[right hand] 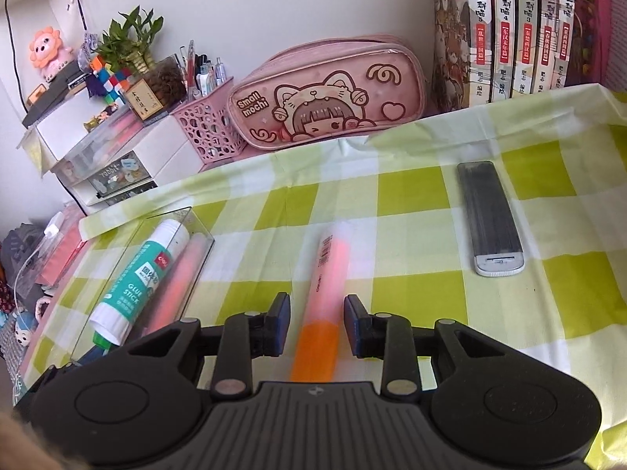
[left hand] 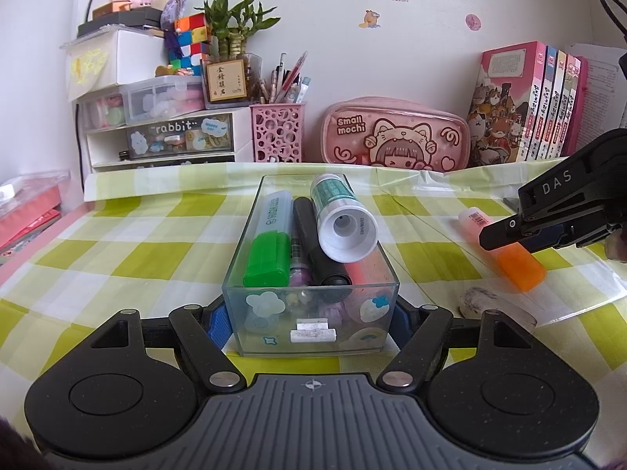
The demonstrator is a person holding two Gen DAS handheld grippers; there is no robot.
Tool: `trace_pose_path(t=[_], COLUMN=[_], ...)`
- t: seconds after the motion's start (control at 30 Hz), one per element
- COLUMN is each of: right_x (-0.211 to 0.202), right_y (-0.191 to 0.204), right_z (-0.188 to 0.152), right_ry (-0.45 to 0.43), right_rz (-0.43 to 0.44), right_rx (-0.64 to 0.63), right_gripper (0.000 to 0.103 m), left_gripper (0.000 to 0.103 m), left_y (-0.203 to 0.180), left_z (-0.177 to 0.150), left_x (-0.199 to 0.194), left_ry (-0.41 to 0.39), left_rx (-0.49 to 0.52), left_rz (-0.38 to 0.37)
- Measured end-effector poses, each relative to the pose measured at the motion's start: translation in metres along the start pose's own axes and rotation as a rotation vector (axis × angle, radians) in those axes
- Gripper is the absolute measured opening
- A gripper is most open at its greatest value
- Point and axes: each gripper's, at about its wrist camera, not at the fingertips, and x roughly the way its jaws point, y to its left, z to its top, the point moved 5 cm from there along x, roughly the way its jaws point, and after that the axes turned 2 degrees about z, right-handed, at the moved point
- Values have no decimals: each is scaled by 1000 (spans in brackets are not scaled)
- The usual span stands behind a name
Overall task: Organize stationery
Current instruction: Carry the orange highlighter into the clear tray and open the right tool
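Highlighter [right hand: 327,293], orange cap, lies flat on the green check cloth [right hand: 411,203], cap end toward my right gripper [right hand: 317,323]. Right jaws are spread wide and straddle it near where cap meets barrel; pads [right hand: 280,323] sit clear of it on both sides, so nothing is gripped. From the left wrist view I see the same highlighter [left hand: 505,246] right of the clear box [left hand: 309,313], well apart from it, with the right gripper [left hand: 509,231] over its middle. My left gripper [left hand: 309,321] is wide open around the near end of the box, blue pads [left hand: 219,325] just beside the side walls; can't tell if they touch. Box holds a green highlighter [left hand: 268,243], a black marker [left hand: 319,246], a pink one [left hand: 372,270] and a glue stick [left hand: 341,215] lying tilted on top, base toward me. Small bits at the bottom, too blurred to name. Grey lead case [right hand: 491,219] lies on the cloth right of the orange highlighter, apart from it. Pink pencil pouch [right hand: 329,94] and pen cup [right hand: 203,129] stand at the back.
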Motion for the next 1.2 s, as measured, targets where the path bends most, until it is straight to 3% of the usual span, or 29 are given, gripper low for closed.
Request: trace_pose_path(t=[0.43, 0.6, 0.83, 1.2], right_x=[15, 24, 22, 4], right_y=[14, 26, 43, 89], right_z=[6, 4, 16, 43], right_ry=[-20, -38, -34, -31], right_rz=[-152, -213, -77, 279], right_rx=[-167, -260, -145, 134], right_gripper=[33, 26, 26, 26], left_gripper=[73, 73, 73, 73], left_y=[0, -1, -1, 1], left_z=[0, 0, 0, 0], left_x=[0, 0, 0, 1], left_ry=[-1, -2, -2, 17], left_rx=[3, 4, 5, 5], left_rz=[5, 7, 7, 6])
